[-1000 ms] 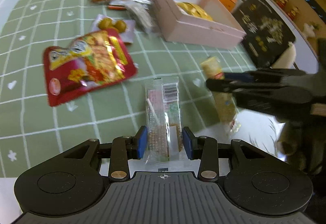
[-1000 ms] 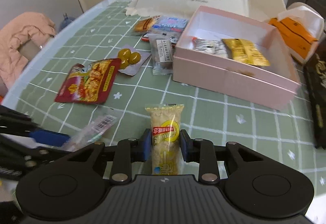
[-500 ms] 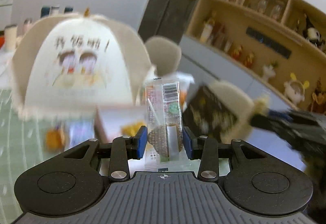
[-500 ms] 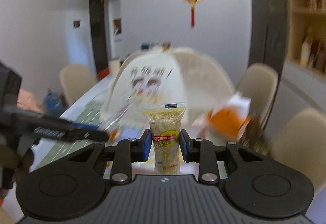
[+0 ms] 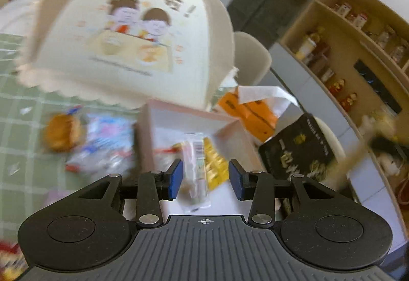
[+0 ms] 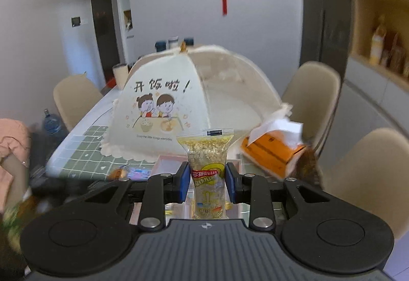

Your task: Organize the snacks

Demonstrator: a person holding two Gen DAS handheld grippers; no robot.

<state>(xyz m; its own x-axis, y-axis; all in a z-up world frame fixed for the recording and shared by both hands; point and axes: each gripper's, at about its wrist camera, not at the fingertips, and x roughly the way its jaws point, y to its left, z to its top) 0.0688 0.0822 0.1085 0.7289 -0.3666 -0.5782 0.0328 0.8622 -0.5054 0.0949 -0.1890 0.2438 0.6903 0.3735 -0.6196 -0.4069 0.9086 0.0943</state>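
Table's got a green grid-patterned tablecloth [image 5: 15, 91] on it. Far end: a cream dome-shaped mesh food cover [image 6: 179, 91]. Nearer, an open pink cardboard box [image 5: 179, 114]; blurry snack packets [image 5: 102, 137] left, an orange tissue pack [image 5: 253, 112] right.

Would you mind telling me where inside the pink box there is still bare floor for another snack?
The pink box has bare white floor at its back, below the far wall, and in its near corner by the yellow packet. The middle is crowded with packets. Left of the box, the tablecloth holds blurred wrappers.
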